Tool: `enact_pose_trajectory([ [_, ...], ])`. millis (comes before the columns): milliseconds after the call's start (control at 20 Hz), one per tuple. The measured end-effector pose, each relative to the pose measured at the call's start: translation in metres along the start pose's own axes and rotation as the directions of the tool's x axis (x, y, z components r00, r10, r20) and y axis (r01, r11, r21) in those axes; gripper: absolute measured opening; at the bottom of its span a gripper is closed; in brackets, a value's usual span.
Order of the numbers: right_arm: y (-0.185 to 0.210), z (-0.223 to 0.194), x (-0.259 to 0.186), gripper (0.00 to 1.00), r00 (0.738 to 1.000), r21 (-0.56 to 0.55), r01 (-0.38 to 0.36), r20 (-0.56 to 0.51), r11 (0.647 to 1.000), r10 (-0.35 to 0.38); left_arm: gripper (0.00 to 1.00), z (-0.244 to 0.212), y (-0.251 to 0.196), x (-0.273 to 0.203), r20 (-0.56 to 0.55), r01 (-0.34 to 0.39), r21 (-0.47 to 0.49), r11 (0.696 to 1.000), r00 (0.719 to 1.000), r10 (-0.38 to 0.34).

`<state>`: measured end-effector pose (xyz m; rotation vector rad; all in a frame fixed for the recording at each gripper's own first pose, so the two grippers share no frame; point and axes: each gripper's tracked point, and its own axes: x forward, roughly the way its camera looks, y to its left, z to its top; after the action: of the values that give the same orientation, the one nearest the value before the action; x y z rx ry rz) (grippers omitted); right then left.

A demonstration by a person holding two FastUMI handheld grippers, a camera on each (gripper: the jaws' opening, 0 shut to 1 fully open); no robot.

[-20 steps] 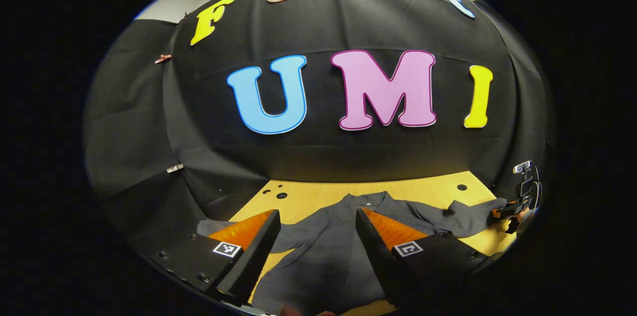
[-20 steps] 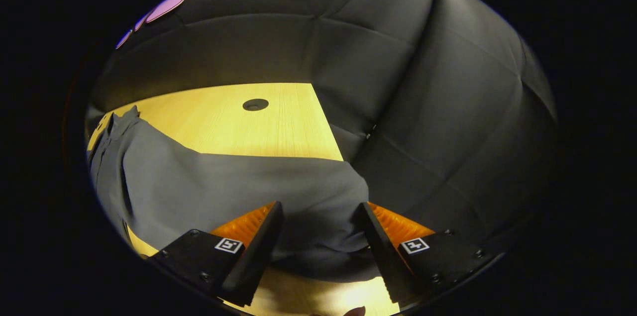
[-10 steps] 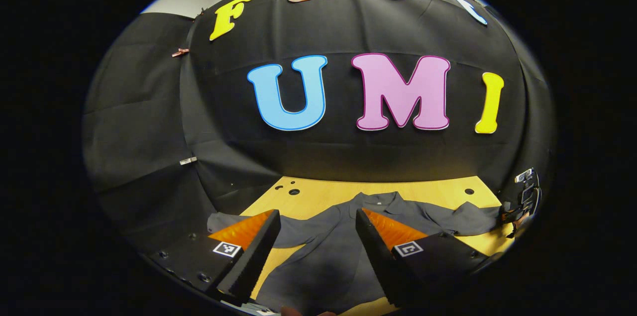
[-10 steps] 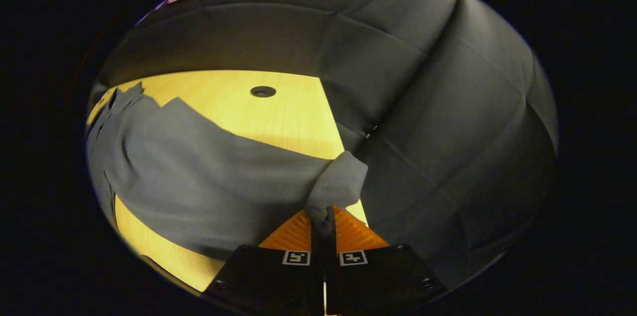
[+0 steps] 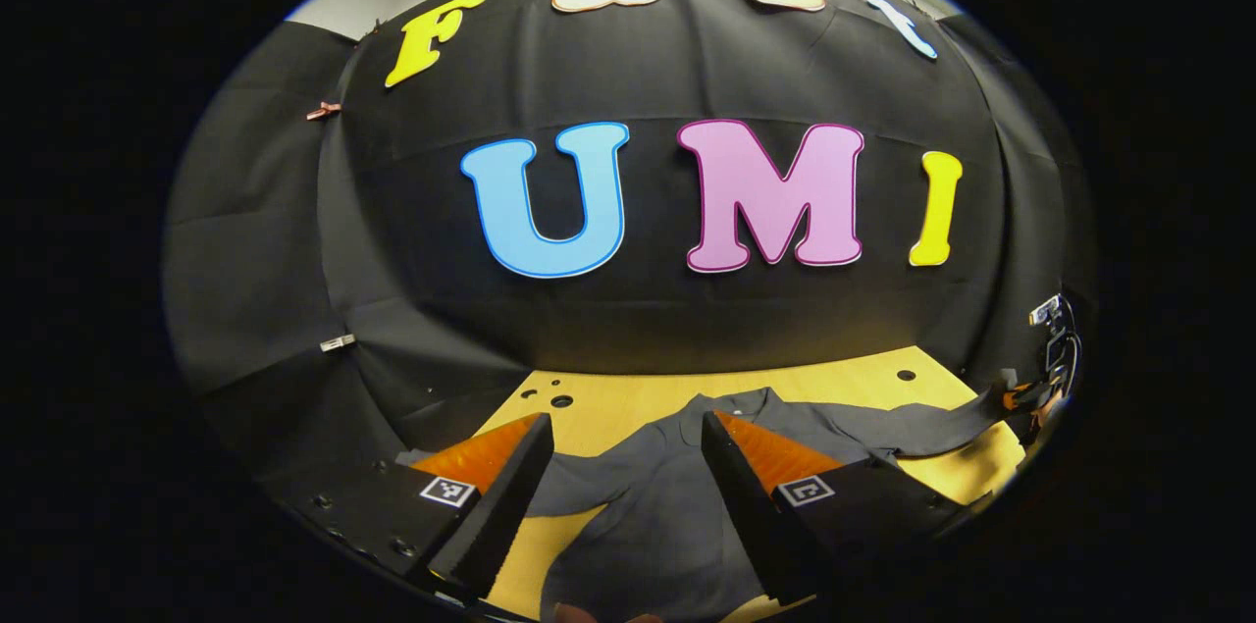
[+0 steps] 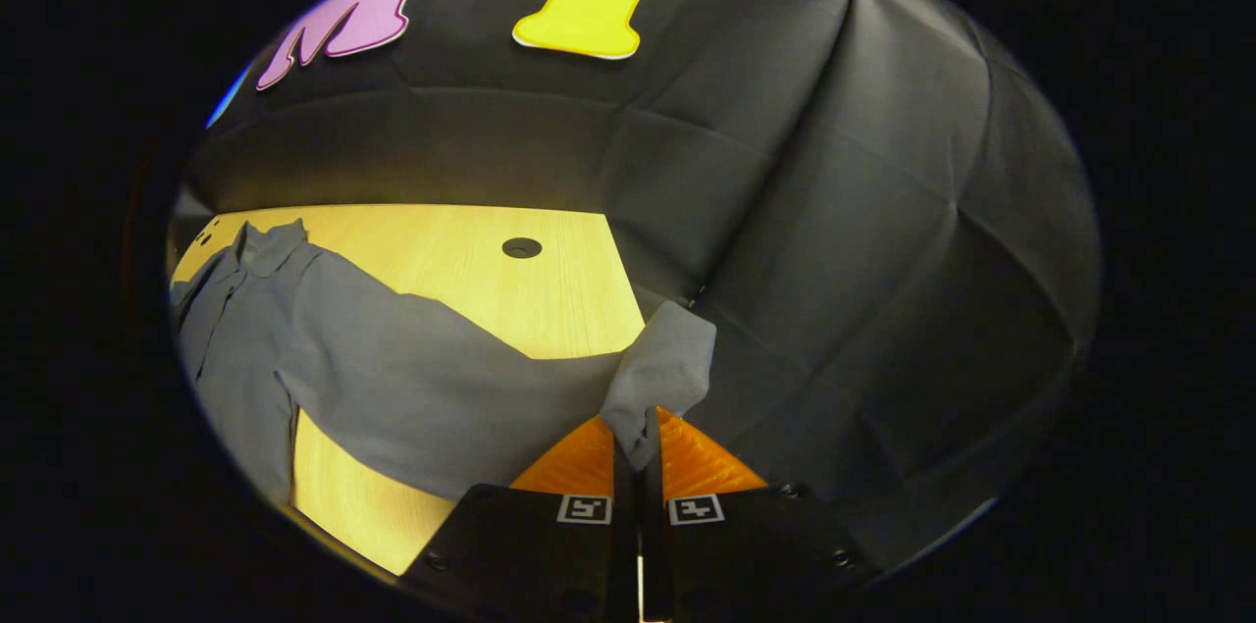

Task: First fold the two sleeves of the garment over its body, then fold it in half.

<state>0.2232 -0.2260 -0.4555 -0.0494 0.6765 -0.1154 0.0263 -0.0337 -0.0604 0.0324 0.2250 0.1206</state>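
Where the right gripper view begins at its lower edge, the right gripper [image 6: 638,441] has its two fingers drawn together, and both press on the cuff end of the right sleeve [image 6: 659,370]. A short flap of grey cloth stands up above the closed tips. From that pinch the sleeve runs leftward, raised off the wooden table [image 6: 549,294], with a strip of bare wood showing beneath its lower edge. Farther left it joins the body of the garment [image 6: 245,309], a grey collared shirt lying on the table. A round hole [image 6: 521,247] sits in the tabletop beyond the sleeve, well apart from it. The booth wall [image 6: 834,240] rises behind the table edge.

At the lower edge of the left gripper view, the left gripper [image 5: 626,481] has its jaws wide apart and holds nothing. Its fingers [image 5: 500,495] frame the shirt body [image 5: 657,515] between them; whether the tips touch the cloth cannot be told from this angle. The collar [image 5: 731,399] lies beyond the fingers, toward the back of the table [image 5: 628,397]. Left of the body, the left sleeve [image 5: 574,476] lies flat on the wood. To the far right, the other sleeve [image 5: 932,427] stretches out toward the second gripper [image 5: 1020,395], which appears small and distorted at the rim.
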Motion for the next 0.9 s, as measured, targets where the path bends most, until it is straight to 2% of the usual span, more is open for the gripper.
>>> enact_pose_trajectory([
  [200, 0.002, 0.009, -0.013, 0.06, 0.998, 0.044, 0.044, 0.051, 0.998, -0.046, 0.96, 0.000, 0.015, 0.010, 0.026, 0.055, -0.003, 0.998, 0.998, -0.055],
  [650, 0.020, 0.024, -0.041, 0.06, 0.993, 0.067, 0.056, 0.101, 0.996, -0.063, 0.96, -0.010, 0.063, 0.029, 0.061, 0.115, -0.043, 0.992, 0.992, -0.113],
  [800, 0.065, 0.052, -0.087, 0.06, 0.988, 0.074, 0.032, 0.147, 0.997, -0.042, 0.96, -0.013, 0.083, 0.033, 0.079, 0.124, -0.056, 0.991, 0.990, -0.120],
  [900, 0.091, 0.069, -0.097, 0.06, 0.984, 0.074, 0.007, 0.177, 0.997, -0.020, 0.96, -0.019, 0.098, 0.036, 0.085, 0.126, -0.064, 0.990, 0.989, -0.121],
])
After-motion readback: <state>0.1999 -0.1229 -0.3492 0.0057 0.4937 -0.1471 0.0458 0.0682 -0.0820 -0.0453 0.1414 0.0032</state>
